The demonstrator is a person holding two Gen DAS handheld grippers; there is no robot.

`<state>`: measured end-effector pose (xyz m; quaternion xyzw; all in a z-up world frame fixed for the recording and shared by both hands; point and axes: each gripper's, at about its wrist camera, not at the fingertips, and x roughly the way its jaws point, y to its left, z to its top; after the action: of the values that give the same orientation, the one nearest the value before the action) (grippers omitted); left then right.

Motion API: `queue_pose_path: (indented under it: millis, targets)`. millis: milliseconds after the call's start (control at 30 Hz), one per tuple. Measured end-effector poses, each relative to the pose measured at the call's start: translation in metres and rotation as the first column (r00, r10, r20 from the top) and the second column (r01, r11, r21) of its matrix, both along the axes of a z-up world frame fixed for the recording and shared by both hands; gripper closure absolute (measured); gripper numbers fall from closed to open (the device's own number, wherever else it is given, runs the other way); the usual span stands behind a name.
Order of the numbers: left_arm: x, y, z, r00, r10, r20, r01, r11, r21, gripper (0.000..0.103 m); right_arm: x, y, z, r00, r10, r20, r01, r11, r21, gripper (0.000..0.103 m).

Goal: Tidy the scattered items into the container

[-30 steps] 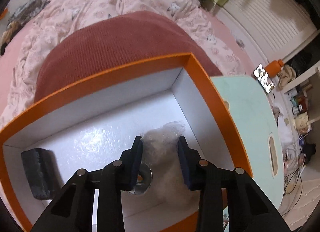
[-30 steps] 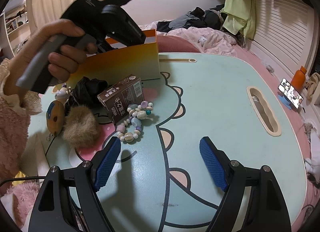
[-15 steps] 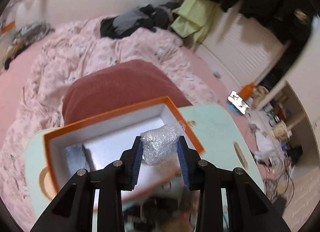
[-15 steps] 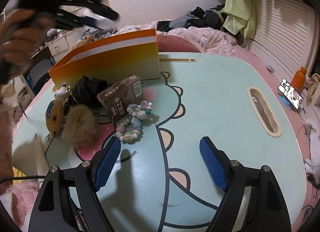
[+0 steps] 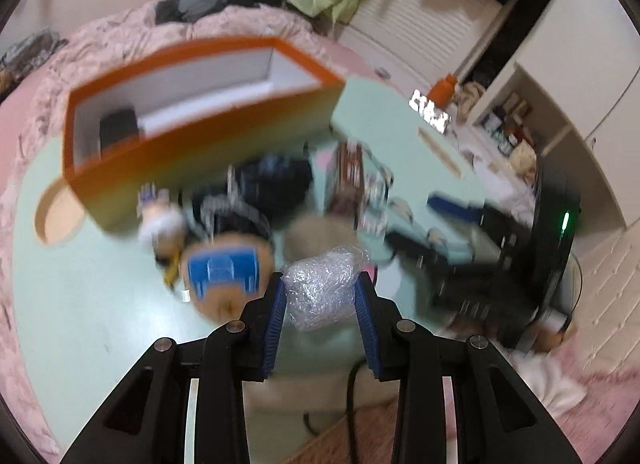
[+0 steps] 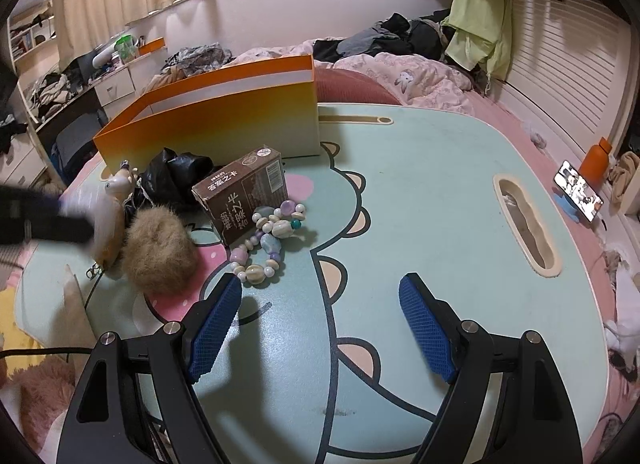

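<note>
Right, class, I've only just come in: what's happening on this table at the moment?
A person is tidying loose items into the orange box. The left gripper is shut on a crumpled plastic wrap, held above the table, outside the box. The right gripper is open and empty over the table. A brown carton, bead bracelet, fur pom-pom and black bag lie outside the box.

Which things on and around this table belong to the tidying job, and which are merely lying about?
Belong to the job:
orange box
crumpled plastic wrap in the left gripper
brown carton
bead bracelet
fur pom-pom
black bag

Lying about:
phone
orange bottle
clothes on the bed
</note>
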<state>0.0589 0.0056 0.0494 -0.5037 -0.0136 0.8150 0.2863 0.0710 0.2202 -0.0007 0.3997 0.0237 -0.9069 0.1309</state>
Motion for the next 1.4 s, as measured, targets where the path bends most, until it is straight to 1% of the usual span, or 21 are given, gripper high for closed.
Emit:
queue_pose_path:
  millis: [100,167,333,433,467,533,567,633,667,700,733,767,867,933,967,1067,1133,1200,1233,1333,1400]
  targets:
    - [0.007,0.003,-0.009,0.999,-0.044,0.016,0.044,0.999,0.006,0.07,0.0,-0.001,0.0,1.0,-0.001,0.0,0.001,1.0,0.004,0.022]
    - [0.009,0.009,-0.013,0.999,-0.049,0.003,0.049,0.999,-0.023,0.07,0.0,-0.001,0.0,1.0,-0.001,-0.001,0.001,1.0,0.01,0.022]
    - [0.004,0.007,-0.021,0.999,0.027,-0.03,-0.029,0.996,-0.079,0.068,0.0,-0.001,-0.001,1.0,0.0,-0.001,0.0,1.0,0.012,0.022]
    - [0.006,0.003,-0.018,0.999,0.025,-0.042,-0.028,0.997,-0.069,0.055,0.001,-0.001,-0.001,1.0,-0.001,-0.002,0.001,1.0,0.01,0.022]
    - [0.008,0.002,-0.015,0.999,0.008,-0.041,-0.01,0.999,-0.046,0.049,0.001,-0.001,-0.001,1.0,-0.001,-0.002,0.001,1.0,0.01,0.022]
    - [0.014,0.002,-0.006,0.998,-0.032,-0.05,0.033,0.999,0.013,0.046,0.001,-0.002,-0.001,1.0,-0.002,-0.003,0.002,1.0,0.006,0.022]
    - [0.018,0.001,0.002,0.997,-0.049,-0.066,0.051,0.998,0.036,0.041,0.001,-0.001,0.0,1.0,-0.002,-0.002,0.002,1.0,0.002,0.022]
    - [0.022,-0.003,0.015,0.994,-0.047,-0.1,0.052,0.997,0.05,0.03,-0.001,0.001,0.001,1.0,0.004,0.01,-0.004,1.0,-0.014,0.022]
    - [0.021,-0.006,0.019,0.993,-0.031,-0.111,0.037,0.998,0.049,0.024,-0.003,0.003,0.003,1.0,0.01,0.02,-0.01,0.999,-0.033,0.022]
    - [0.021,-0.012,0.025,0.993,-0.003,-0.121,0.008,0.999,0.043,0.022,-0.004,0.004,0.006,1.0,0.016,0.026,-0.015,0.999,-0.046,0.026]
    - [0.02,-0.017,0.028,0.992,0.021,-0.124,-0.016,0.999,0.035,0.022,-0.006,0.005,0.011,1.0,0.02,0.024,-0.019,0.999,-0.049,0.032]
    - [0.017,-0.022,0.03,0.991,0.045,-0.126,-0.042,0.999,0.023,0.022,-0.008,0.004,0.019,1.0,0.023,0.013,-0.023,0.999,-0.041,0.034]
    - [0.01,-0.038,0.033,0.981,0.131,-0.145,-0.138,0.99,-0.034,0.022,-0.018,-0.006,0.055,0.997,0.075,-0.03,-0.077,0.996,-0.044,0.035]
    - [0.006,-0.048,0.031,0.972,0.175,-0.156,-0.186,0.981,-0.058,0.022,-0.034,-0.018,0.08,0.993,0.115,-0.019,-0.116,0.992,-0.053,0.035]
    - [0.005,-0.054,0.03,0.969,0.191,-0.155,-0.202,0.978,-0.058,0.022,-0.046,-0.027,0.092,0.991,0.135,0.001,-0.135,0.989,-0.053,0.035]
    - [0.0,-0.064,0.025,0.971,0.208,-0.117,-0.212,0.977,-0.024,0.022,-0.092,-0.058,0.114,0.974,0.198,0.106,-0.197,0.98,-0.024,0.055]
    - [0.0,-0.063,0.022,0.974,0.202,-0.105,-0.204,0.979,-0.012,0.022,-0.127,-0.079,0.113,0.957,0.21,0.202,-0.222,0.974,0.04,0.077]
    - [0.001,-0.061,0.02,0.975,0.192,-0.109,-0.194,0.981,-0.017,0.022,-0.16,-0.096,0.103,0.934,0.189,0.302,-0.233,0.966,0.115,0.079]
    - [0.003,-0.06,0.021,0.975,0.188,-0.117,-0.191,0.981,-0.02,0.022,-0.172,-0.1,0.095,0.917,0.18,0.356,-0.24,0.962,0.13,0.079]
    - [0.006,-0.06,0.023,0.974,0.181,-0.136,-0.185,0.983,-0.016,0.022,-0.198,-0.108,0.07,0.845,0.179,0.503,-0.25,0.965,0.076,0.079]
    - [0.008,-0.061,0.025,0.973,0.185,-0.138,-0.188,0.982,-0.005,0.022,-0.204,-0.11,0.061,0.842,0.148,0.52,-0.229,0.969,0.095,0.079]
